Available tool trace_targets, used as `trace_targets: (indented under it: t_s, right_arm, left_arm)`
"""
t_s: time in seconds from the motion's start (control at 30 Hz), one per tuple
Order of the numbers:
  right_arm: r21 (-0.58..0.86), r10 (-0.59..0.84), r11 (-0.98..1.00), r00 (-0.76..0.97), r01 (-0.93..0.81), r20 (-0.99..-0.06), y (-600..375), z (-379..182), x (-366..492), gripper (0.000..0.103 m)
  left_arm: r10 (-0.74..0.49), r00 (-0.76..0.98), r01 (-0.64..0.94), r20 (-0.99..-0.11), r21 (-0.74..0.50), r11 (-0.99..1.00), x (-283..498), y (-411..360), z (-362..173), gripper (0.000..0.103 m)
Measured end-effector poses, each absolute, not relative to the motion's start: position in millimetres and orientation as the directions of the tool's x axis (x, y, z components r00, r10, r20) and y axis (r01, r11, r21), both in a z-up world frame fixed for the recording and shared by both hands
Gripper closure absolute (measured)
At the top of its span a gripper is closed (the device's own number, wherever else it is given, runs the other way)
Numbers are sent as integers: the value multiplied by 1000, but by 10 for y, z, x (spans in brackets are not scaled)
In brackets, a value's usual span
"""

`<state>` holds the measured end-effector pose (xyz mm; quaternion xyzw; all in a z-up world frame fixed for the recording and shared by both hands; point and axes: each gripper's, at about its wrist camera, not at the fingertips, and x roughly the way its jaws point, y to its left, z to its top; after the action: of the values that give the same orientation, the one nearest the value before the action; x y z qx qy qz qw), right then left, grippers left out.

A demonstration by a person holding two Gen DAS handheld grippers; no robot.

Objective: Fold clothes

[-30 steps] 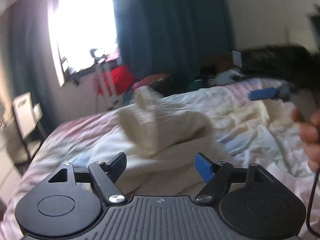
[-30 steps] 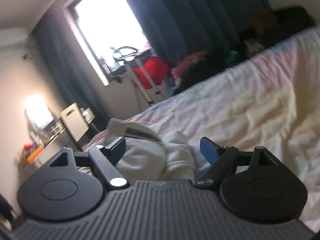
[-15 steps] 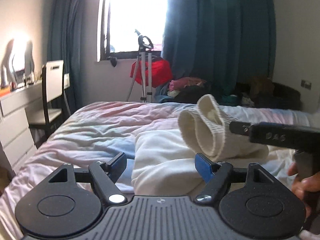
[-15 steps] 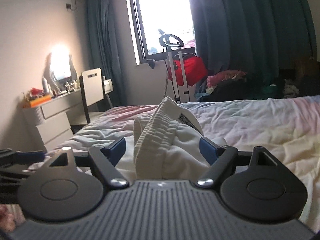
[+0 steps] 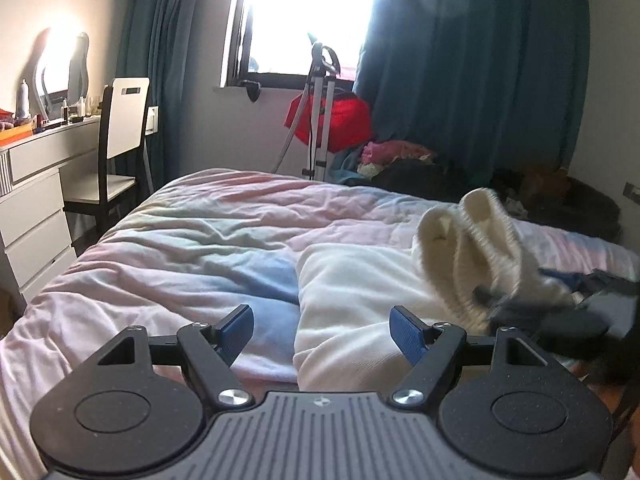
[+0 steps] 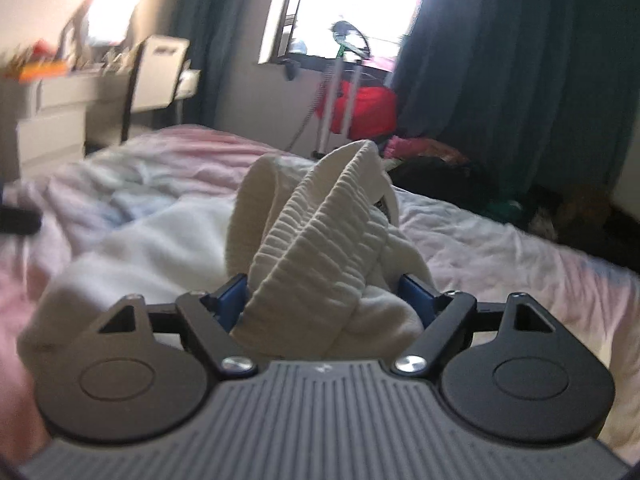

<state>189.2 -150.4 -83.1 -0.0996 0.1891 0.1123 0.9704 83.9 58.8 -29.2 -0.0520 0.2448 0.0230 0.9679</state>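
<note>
Since a moment ago, my right gripper [image 6: 320, 292] has pushed in, fingers spread around the cream garment's [image 6: 320, 232] waistband, unclenched; left gripper [image 5: 322, 326] hangs released at its left edge on the bed [image 5: 200, 240].

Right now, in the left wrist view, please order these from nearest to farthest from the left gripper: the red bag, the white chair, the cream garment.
From the left gripper:
1. cream garment, directly ahead on the bed, slightly right.
2. white chair, left, beside the bed.
3. red bag, ahead, under the window.
</note>
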Motion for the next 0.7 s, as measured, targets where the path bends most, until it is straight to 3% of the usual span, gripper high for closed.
trace_targets:
  t_s: [0.17,0.33,0.57,0.7]
  right_arm:
    - [37,137,990,921,-133,-364,-1928,-717,1966,21]
    - [341,151,940,911,-12,-384,-2520,-809,2063,21]
    - [830,259,544,916,123,-306,-3299,-1319,1995,19]
    - [899,267,411,923,152,-279,-3455,-1468,1916,19]
  left_arm:
    - [13,872,-55,-489,-72,996,839,533,-357,26]
    - [-7,875,8,-484,0,1000,838,361,-454,26]
    - [87,858,64,-506,274,960,878,-24,-762,25]
    - [112,869,68,-482,341,938,878,-117,-845,22]
